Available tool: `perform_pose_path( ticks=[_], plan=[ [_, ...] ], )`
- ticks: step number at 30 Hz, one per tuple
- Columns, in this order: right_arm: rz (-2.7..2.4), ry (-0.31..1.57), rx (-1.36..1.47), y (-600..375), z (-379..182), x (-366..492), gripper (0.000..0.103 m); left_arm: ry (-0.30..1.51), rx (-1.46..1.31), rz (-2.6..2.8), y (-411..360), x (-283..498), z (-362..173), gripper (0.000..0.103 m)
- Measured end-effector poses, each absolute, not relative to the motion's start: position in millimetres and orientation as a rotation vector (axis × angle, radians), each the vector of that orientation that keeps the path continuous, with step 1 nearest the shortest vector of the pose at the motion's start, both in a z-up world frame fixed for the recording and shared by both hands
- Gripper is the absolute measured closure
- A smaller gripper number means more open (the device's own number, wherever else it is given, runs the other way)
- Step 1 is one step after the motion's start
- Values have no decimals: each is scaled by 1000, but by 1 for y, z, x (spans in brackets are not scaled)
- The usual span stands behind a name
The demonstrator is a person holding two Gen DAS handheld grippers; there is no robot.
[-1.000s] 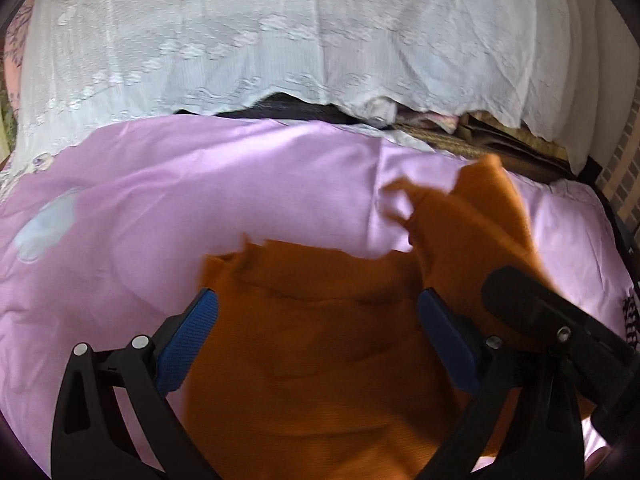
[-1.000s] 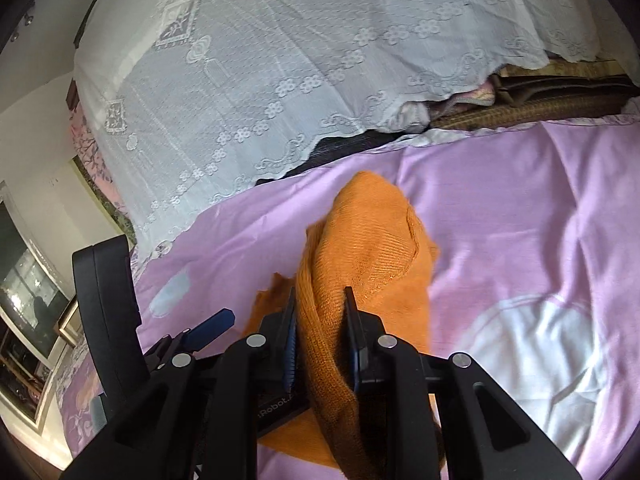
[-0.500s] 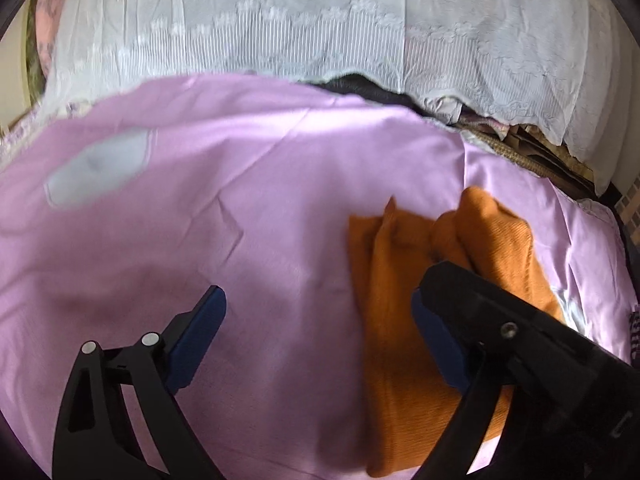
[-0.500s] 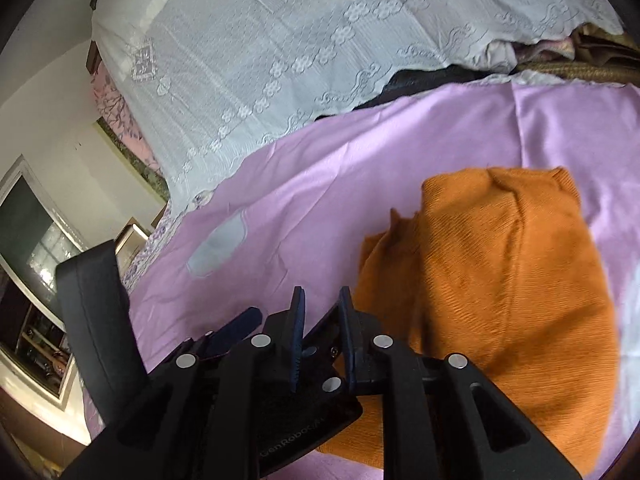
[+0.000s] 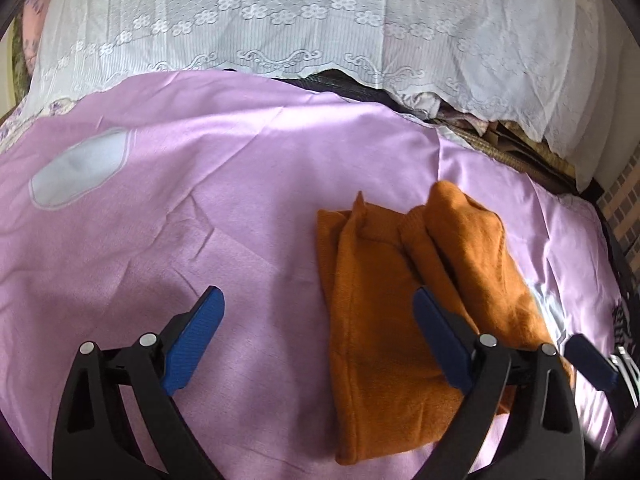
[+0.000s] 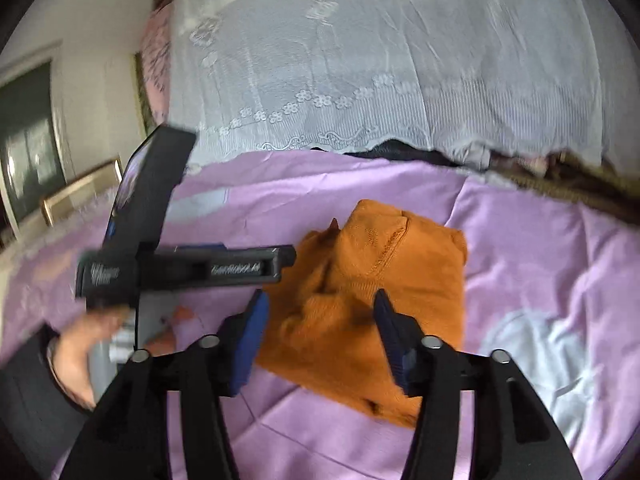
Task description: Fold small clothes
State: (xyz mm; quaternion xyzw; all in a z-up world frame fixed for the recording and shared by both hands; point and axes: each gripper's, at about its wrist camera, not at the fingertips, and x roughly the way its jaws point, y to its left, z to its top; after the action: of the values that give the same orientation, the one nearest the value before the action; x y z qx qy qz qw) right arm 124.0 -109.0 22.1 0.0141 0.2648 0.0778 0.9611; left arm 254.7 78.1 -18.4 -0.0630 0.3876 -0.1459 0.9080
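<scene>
A small orange knit garment (image 5: 404, 296) lies folded in a long bundle on the pink bed sheet (image 5: 208, 184). In the right wrist view the garment (image 6: 372, 300) lies just ahead of the fingers. My left gripper (image 5: 318, 308) is open and empty, above the sheet, with its right finger over the garment's edge. My right gripper (image 6: 320, 312) is open and empty, just above the garment's near part. The body of the left gripper (image 6: 180, 268) and the hand holding it show at the left of the right wrist view.
A white lace cover (image 5: 320, 24) drapes over the bedding at the far side of the sheet. Dark and brown fabrics (image 5: 500, 140) lie under its edge at the right. A window and a picture frame (image 6: 80, 184) stand at the far left of the room.
My right gripper has let go of the orange garment and opened; the garment now lies folded on the sheet. My left gripper has drawn back to the left of it.
</scene>
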Motion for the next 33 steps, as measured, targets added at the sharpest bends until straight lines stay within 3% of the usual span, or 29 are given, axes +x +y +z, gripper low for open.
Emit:
perform_pose_path(
  ticks=[10,11,12,14,15,22,28,33],
  plan=[
    [67,588,-145,-96,-5,146,35,859,-187,-351,80,262,-22,10],
    [49,585,-161,-95,-6,151,48,867,-187,-346,81,263,-23,10],
    [29,583,-177,-94,-7,155,71,875,-188,-338,82,265,-25,10],
    [23,587,-162,-94,-4,167,86,893,-191,-310,86,269,-29,10],
    [28,580,-103,-99,2,173,89,896,-197,-291,91,272,-30,10],
    [119,505,54,-86,32,185,90,854,-332,-213,138,281,-21,10],
    [204,593,-66,-41,-8,189,90,839,-388,-190,157,284,-17,10],
    [228,649,-40,-43,-19,197,85,836,-247,-206,128,281,-16,10]
  ],
)
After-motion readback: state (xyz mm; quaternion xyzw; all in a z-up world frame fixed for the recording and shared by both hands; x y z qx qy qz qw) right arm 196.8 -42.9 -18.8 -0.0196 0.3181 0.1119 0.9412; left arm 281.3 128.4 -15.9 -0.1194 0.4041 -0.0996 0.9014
